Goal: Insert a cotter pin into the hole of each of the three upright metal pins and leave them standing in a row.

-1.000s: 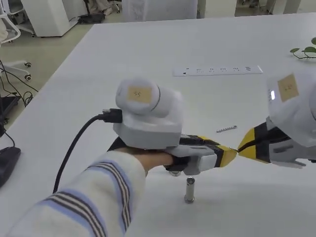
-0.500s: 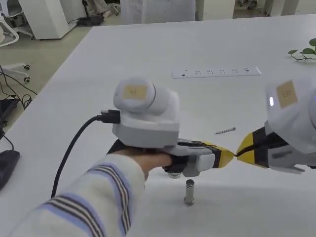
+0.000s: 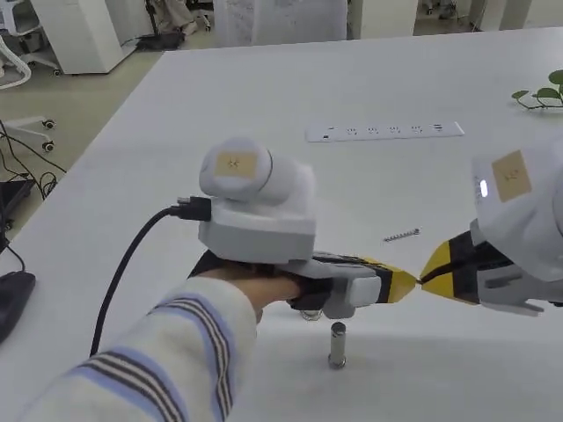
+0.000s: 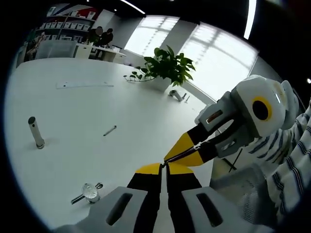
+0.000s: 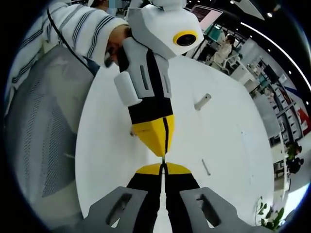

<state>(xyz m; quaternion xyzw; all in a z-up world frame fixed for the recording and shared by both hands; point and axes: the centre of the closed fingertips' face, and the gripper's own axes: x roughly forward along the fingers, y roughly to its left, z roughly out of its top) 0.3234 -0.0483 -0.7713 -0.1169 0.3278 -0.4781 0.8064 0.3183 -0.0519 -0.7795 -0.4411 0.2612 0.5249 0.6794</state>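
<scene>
My left gripper (image 3: 406,282) and right gripper (image 3: 427,276) meet tip to tip above the white table (image 3: 264,105). Both stand shut in their own views, left gripper (image 4: 164,168) and right gripper (image 5: 164,167). A thin sliver of a cotter pin (image 5: 164,158) bridges the two tips. One metal pin (image 3: 337,343) stands upright near the table's front, also seen as the metal pin (image 4: 35,132). A second metal pin (image 4: 88,191), with a cotter pin through it, sits just below my left gripper. A loose cotter pin (image 3: 401,235) lies on the table beyond the grippers.
A white power strip (image 3: 384,131) lies further back on the table. A potted plant (image 4: 165,68) stands near the far right edge. A black cable (image 3: 132,255) trails from my left gripper toward the table's left edge. A striped sleeve (image 3: 158,360) covers the near left.
The grippers stay tip to tip in the same place; only the picture has shifted slightly.
</scene>
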